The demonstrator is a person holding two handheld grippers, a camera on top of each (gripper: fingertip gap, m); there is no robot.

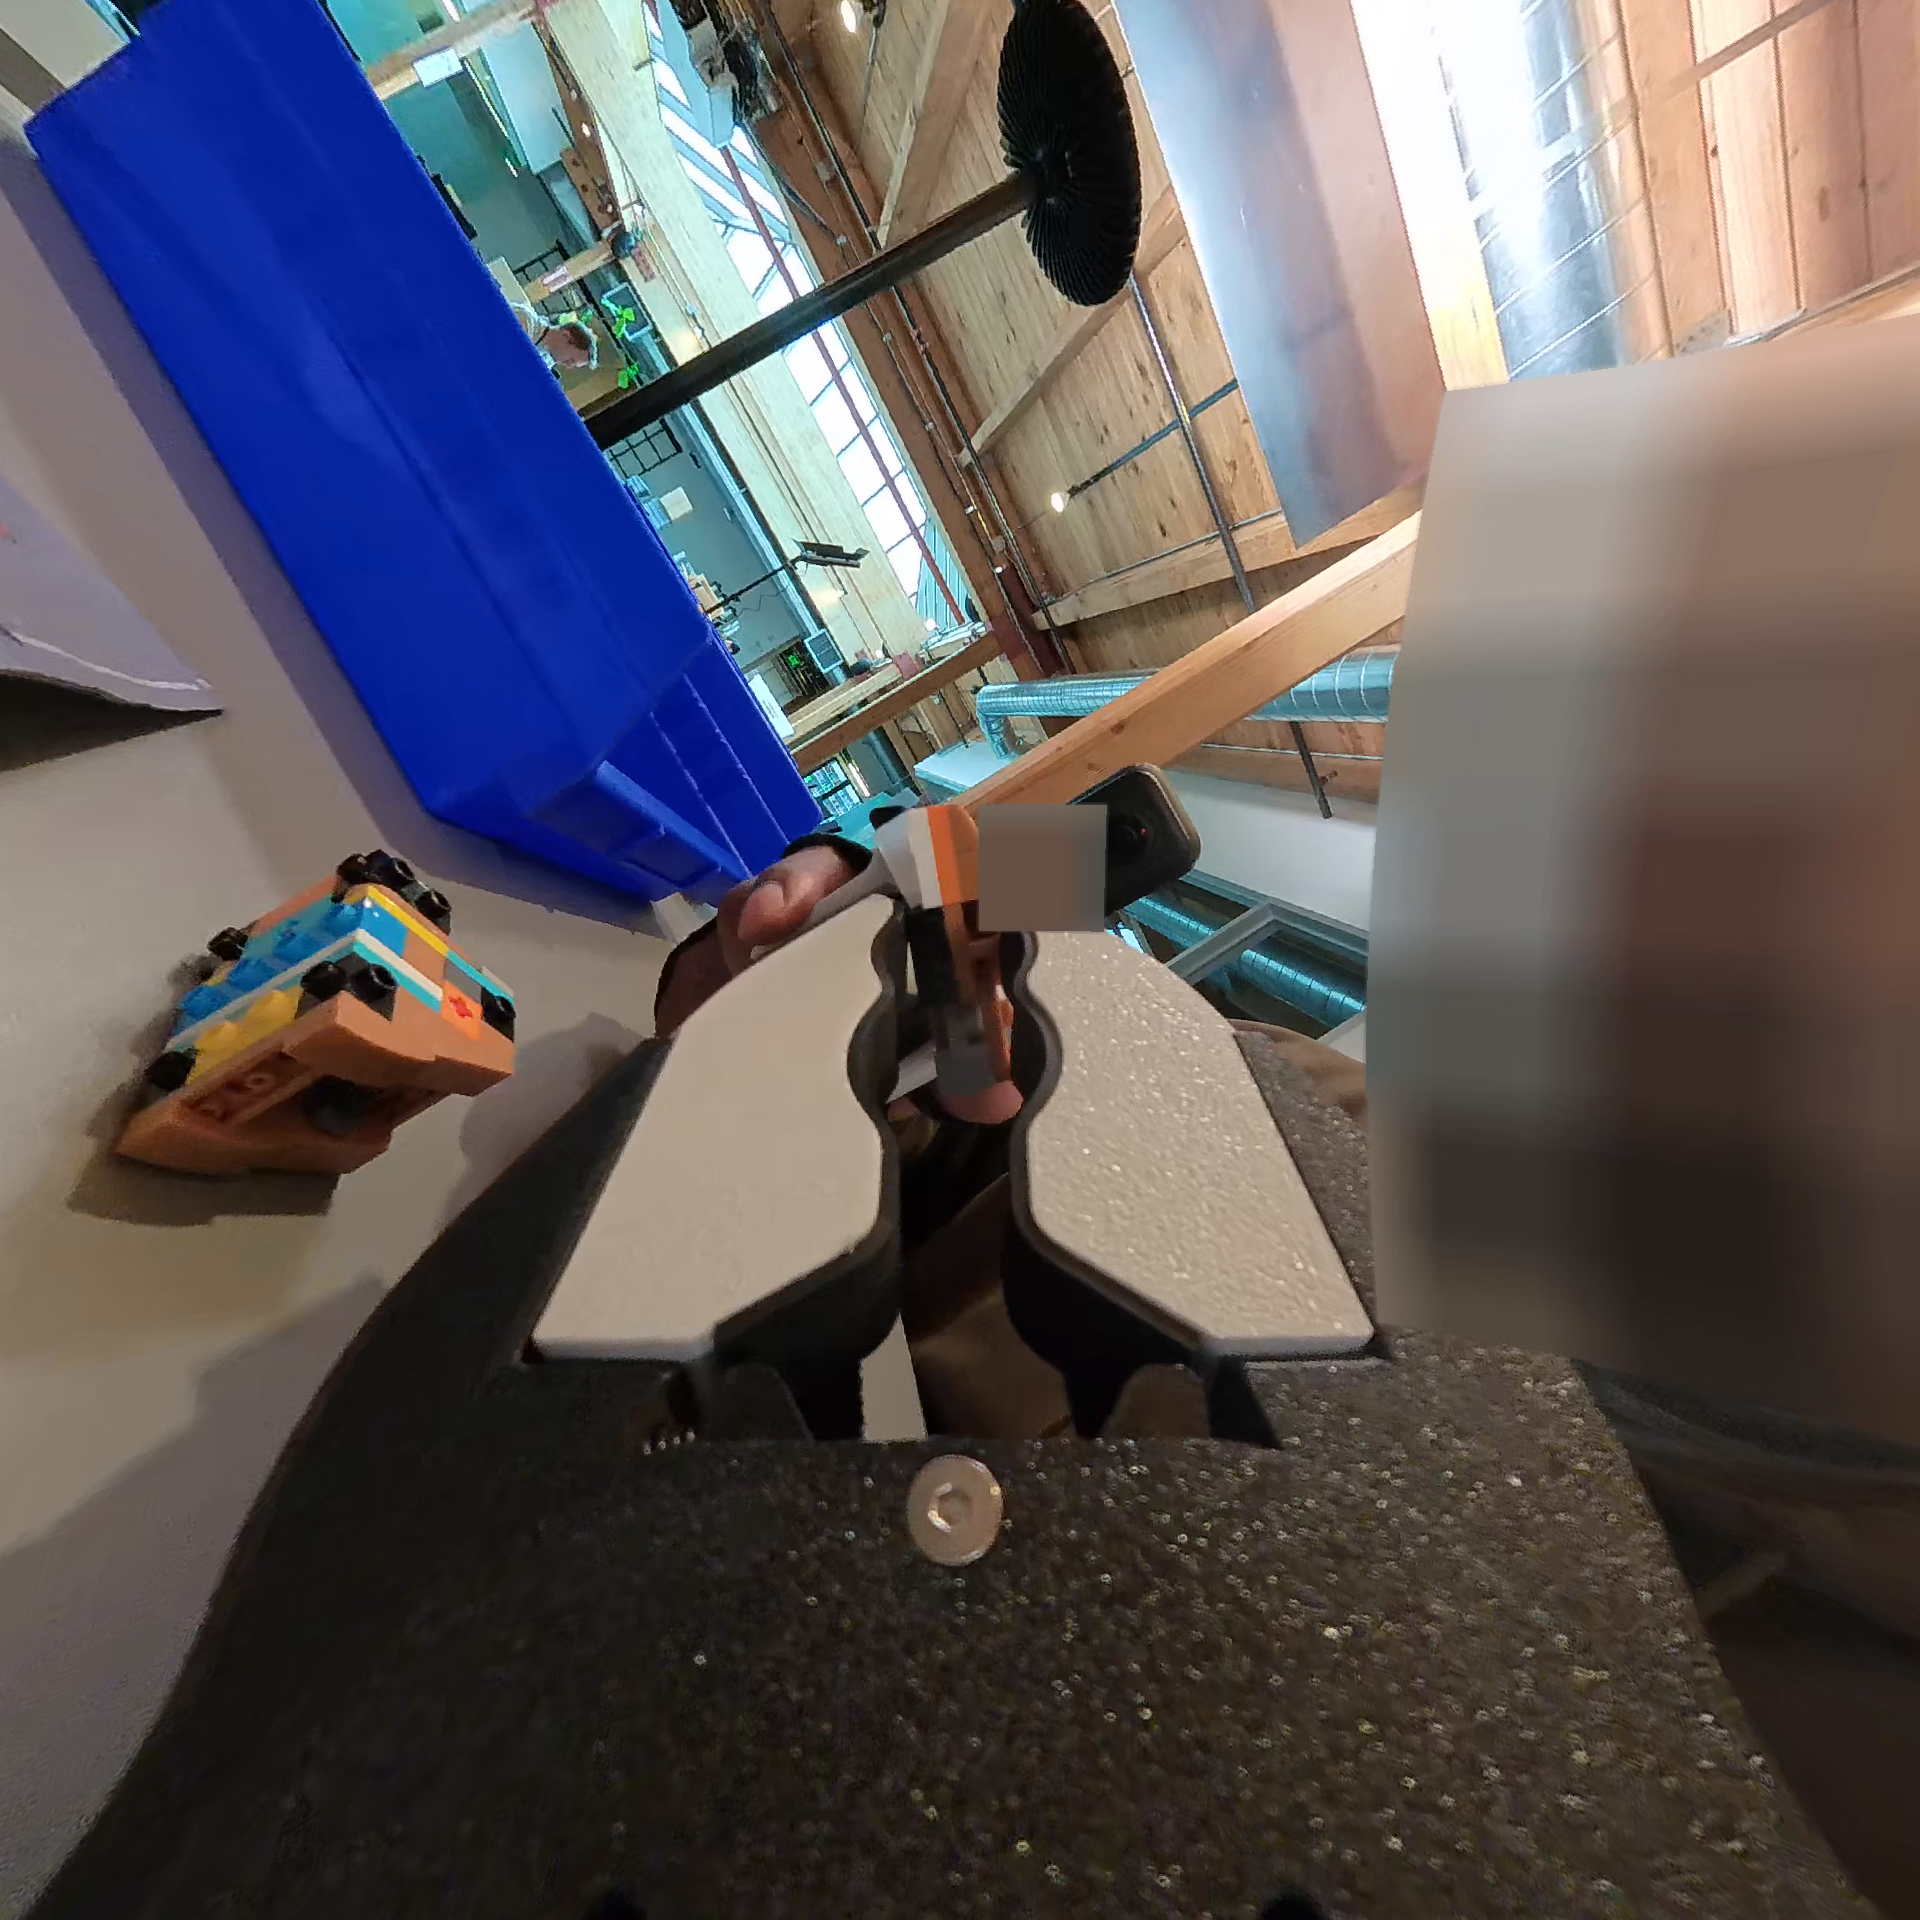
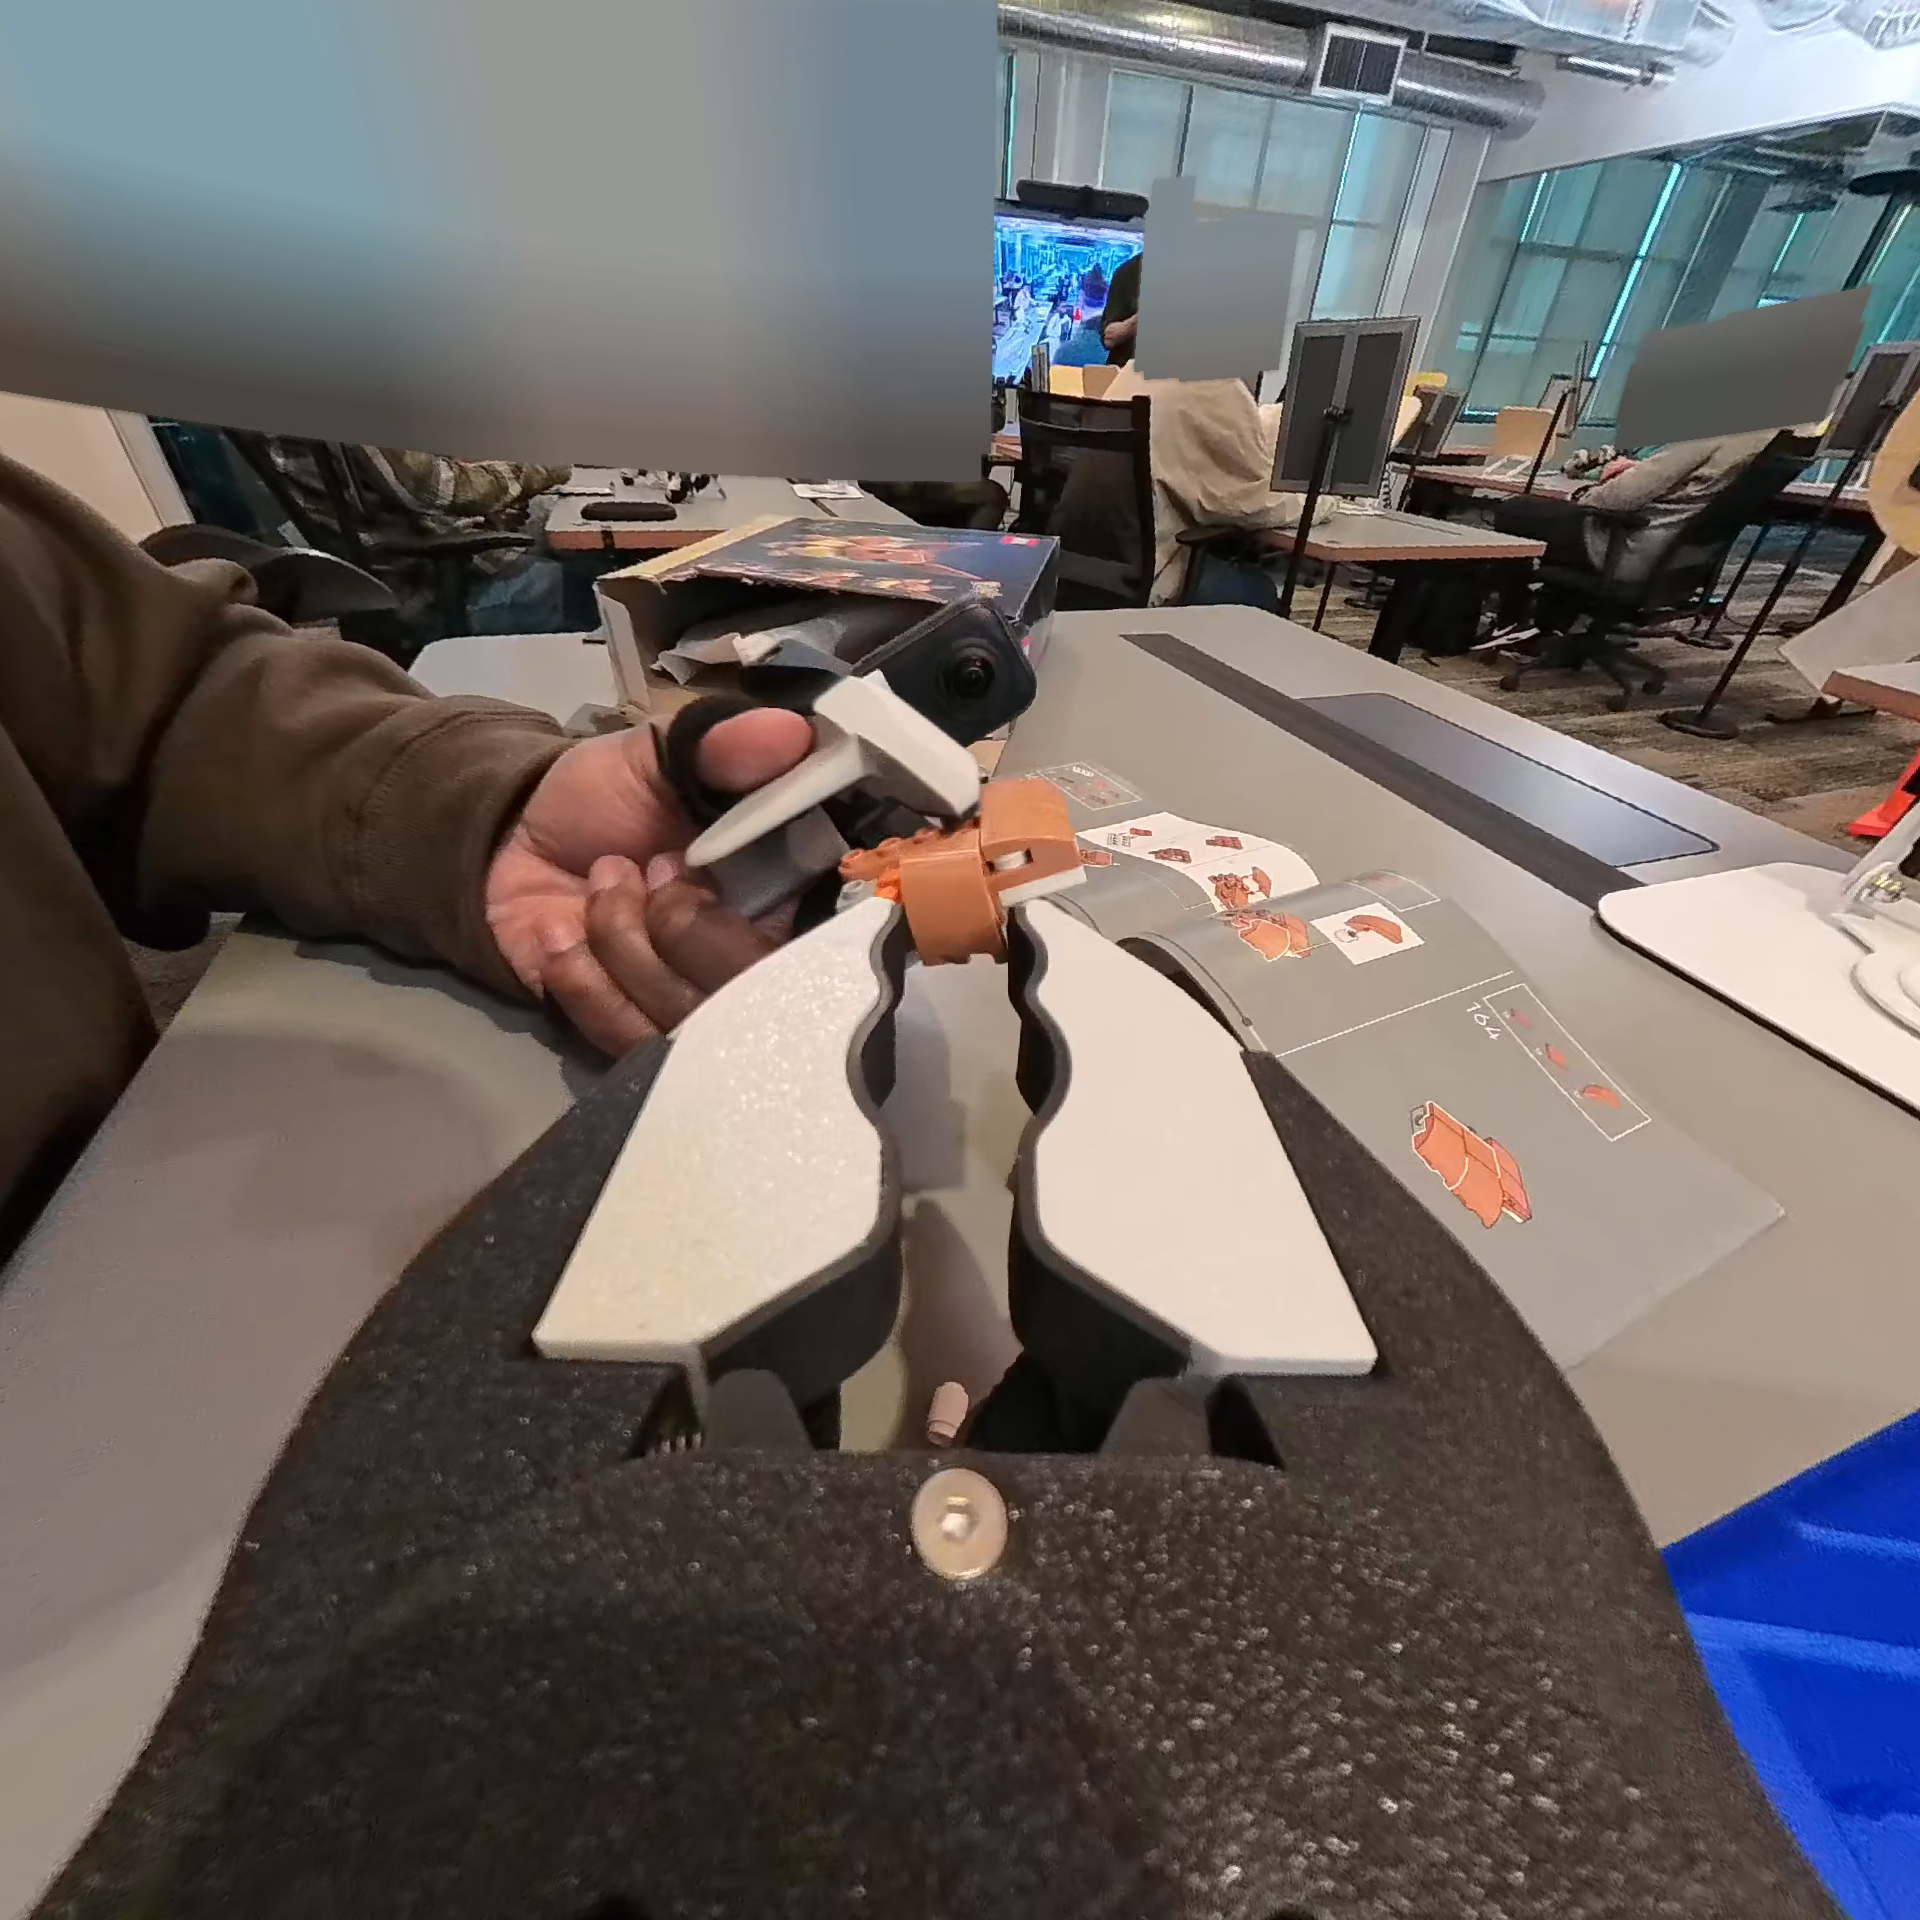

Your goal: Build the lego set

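An orange lego sub-assembly [image 2: 951, 909] is held in the air between the two grippers, which face each other. My right gripper [image 2: 954, 920] is shut on its rounded orange end. My left gripper [image 1: 956, 966] is shut on the other end, seen in the left wrist view as an orange and dark grey piece [image 1: 966, 1023]. The left gripper's white fingers [image 2: 894, 743] and the hand holding it [image 2: 613, 883] show across from the right gripper. The right gripper's white fingertip [image 1: 914, 847] shows past the left gripper's tips.
A partly built tan, blue and yellow lego model [image 1: 312, 1039] lies on the grey table beside a large blue bin [image 1: 416, 468]. An open instruction booklet [image 2: 1403, 1039], an opened lego box [image 2: 831, 582] and a white tray [image 2: 1756, 956] sit on the table. A small tan peg [image 2: 945, 1415] lies below the right gripper. The grippers are tip to tip, or close to it.
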